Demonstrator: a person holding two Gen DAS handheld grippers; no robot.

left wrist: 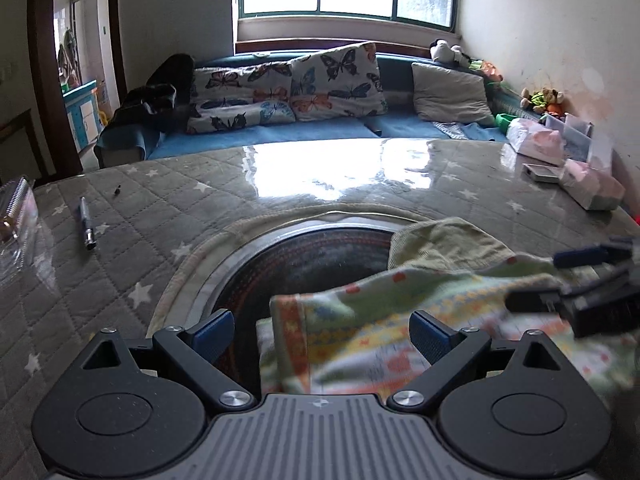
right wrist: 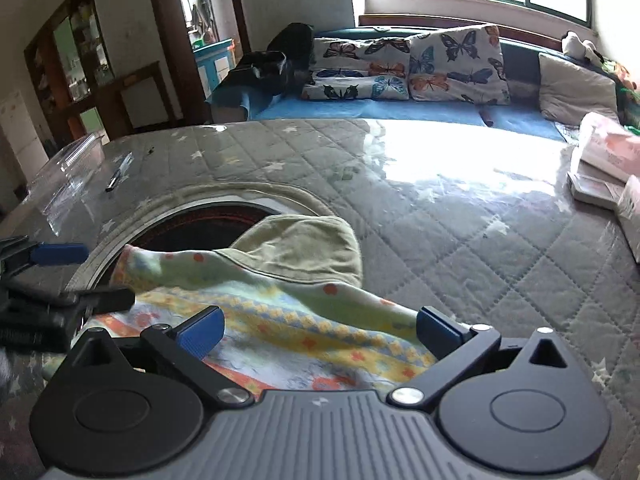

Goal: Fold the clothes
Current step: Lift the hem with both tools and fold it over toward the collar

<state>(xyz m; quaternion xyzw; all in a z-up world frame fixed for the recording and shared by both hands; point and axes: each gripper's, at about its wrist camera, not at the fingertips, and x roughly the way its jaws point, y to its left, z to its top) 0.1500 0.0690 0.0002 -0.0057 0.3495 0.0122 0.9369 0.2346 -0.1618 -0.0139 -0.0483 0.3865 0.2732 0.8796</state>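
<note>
A small patterned garment [left wrist: 404, 320], pale green with yellow, orange and blue bands and an olive-green part [left wrist: 444, 244] at its far end, lies on the quilted grey table cover [left wrist: 120, 264], partly over a round dark opening [left wrist: 304, 256]. My left gripper [left wrist: 322, 334] is open, its blue pads either side of the garment's near left edge. My right gripper [right wrist: 320, 332] is open over the garment [right wrist: 288, 320]. The right gripper also shows in the left wrist view [left wrist: 576, 280], and the left gripper in the right wrist view [right wrist: 60, 276].
A pen [left wrist: 87, 222] and a clear plastic box [left wrist: 16, 216] lie at the table's left. Pink packets and boxes [left wrist: 576, 164] sit at the right edge. A blue sofa [left wrist: 320, 128] with butterfly cushions stands beyond the table under a window.
</note>
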